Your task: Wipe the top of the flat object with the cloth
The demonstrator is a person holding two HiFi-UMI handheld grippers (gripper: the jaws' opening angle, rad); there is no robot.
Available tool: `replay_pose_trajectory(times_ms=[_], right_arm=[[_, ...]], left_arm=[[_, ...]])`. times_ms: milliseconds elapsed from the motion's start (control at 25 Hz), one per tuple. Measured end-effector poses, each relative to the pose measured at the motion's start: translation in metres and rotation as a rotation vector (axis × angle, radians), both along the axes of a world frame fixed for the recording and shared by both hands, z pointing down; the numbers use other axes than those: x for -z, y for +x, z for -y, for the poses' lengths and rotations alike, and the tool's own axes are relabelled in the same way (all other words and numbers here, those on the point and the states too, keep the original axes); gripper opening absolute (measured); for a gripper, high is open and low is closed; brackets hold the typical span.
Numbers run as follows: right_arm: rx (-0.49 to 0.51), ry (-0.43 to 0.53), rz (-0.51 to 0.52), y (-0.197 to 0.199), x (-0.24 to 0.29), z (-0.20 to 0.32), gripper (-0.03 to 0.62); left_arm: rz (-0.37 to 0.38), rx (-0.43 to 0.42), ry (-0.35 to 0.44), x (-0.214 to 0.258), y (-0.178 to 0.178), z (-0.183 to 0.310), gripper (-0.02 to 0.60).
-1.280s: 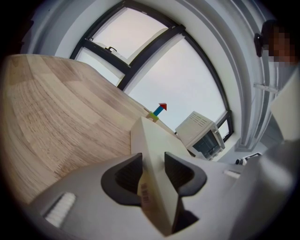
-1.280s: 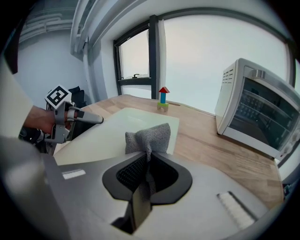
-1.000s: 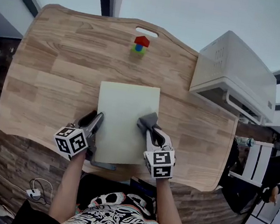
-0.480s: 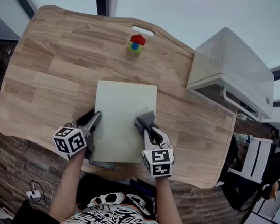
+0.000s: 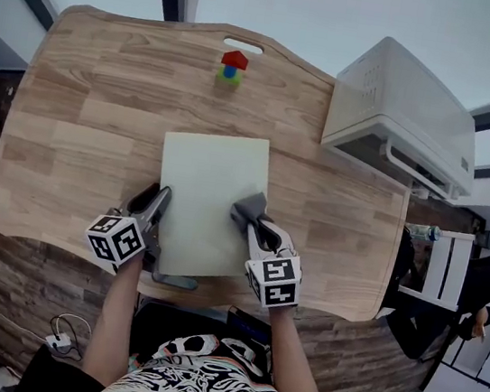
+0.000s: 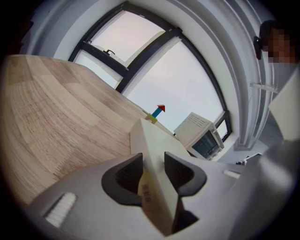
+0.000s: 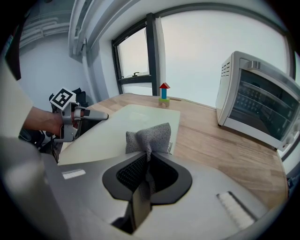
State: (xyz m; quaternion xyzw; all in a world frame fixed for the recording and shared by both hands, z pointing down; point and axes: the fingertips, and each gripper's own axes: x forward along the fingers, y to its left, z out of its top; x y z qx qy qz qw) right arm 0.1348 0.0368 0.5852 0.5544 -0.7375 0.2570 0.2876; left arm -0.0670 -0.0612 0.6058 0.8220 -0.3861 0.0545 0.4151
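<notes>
Little has shifted: your left tongs (image 6: 152,171) still clamp the left edge of the flat board (image 5: 210,185) on the desk (image 5: 83,121); right tongs (image 7: 147,171) pinch the cloth (image 7: 150,137) at its right side, seemingly mid-wipe, so sweep it leftwards next

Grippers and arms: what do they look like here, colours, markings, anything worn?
Both the left gripper and the right gripper have light grey bodies, dark ribbed pads and a white cube with black square markers at the back. The forearms are bare. The person wears a black-and-white patterned shirt.
</notes>
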Motion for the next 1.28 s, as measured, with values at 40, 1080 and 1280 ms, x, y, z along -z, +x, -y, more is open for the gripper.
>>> replay_pose_trajectory(times_ms=[40, 1080, 1280], right_arm=[[0.003, -0.004, -0.001, -0.001, 0.000, -0.003, 0.023], [0.031, -0.066, 0.024, -0.009, -0.002, -0.061, 0.023], [0.040, -0.069, 0.029, -0.011, 0.001, -0.066, 0.023]], left_arm=[[-0.001, 0.002, 0.000, 0.000, -0.001, 0.000, 0.199], [-0.002, 0.007, 0.021, -0.001, 0.000, 0.000, 0.199], [-0.003, 0.007, 0.020, -0.001, 0.000, 0.001, 0.199]])
